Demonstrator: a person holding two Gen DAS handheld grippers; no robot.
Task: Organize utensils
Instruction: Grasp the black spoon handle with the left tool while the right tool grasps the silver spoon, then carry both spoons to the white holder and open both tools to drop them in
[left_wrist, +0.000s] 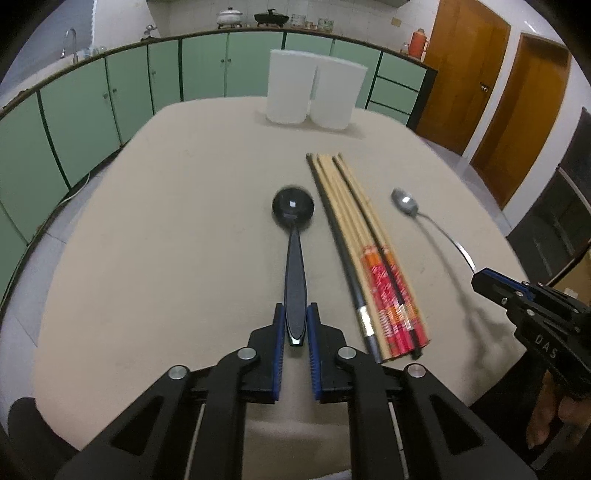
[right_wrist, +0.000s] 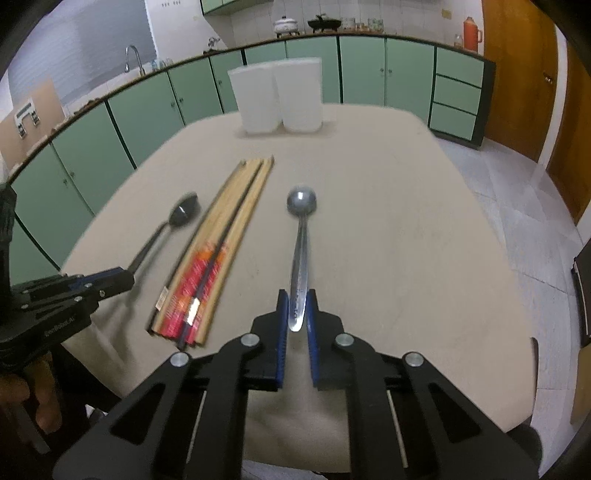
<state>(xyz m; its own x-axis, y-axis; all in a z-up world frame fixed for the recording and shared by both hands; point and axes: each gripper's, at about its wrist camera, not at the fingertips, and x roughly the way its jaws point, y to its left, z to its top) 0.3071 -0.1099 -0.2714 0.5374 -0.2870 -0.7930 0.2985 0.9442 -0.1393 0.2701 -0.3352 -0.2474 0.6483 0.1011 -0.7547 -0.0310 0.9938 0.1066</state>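
A black spoon (left_wrist: 293, 236) lies on the beige table (left_wrist: 166, 240) with its bowl pointing away. My left gripper (left_wrist: 295, 314) is shut on the near end of its handle. A metal spoon (right_wrist: 301, 240) lies to the right of it, and my right gripper (right_wrist: 297, 299) is shut on that handle's near end. Between the two spoons lies a bundle of several wooden chopsticks (left_wrist: 365, 240) with red and orange wrapped ends. In the right wrist view the left gripper (right_wrist: 127, 278) holds the black spoon (right_wrist: 177, 218) at the left; the chopsticks (right_wrist: 221, 247) lie beside it.
Two white upright containers (left_wrist: 314, 90) stand side by side at the table's far edge, also seen as white containers (right_wrist: 277, 96) in the right wrist view. Green cabinets (left_wrist: 110, 96) run behind the table. Wooden doors (left_wrist: 498, 92) are at the right.
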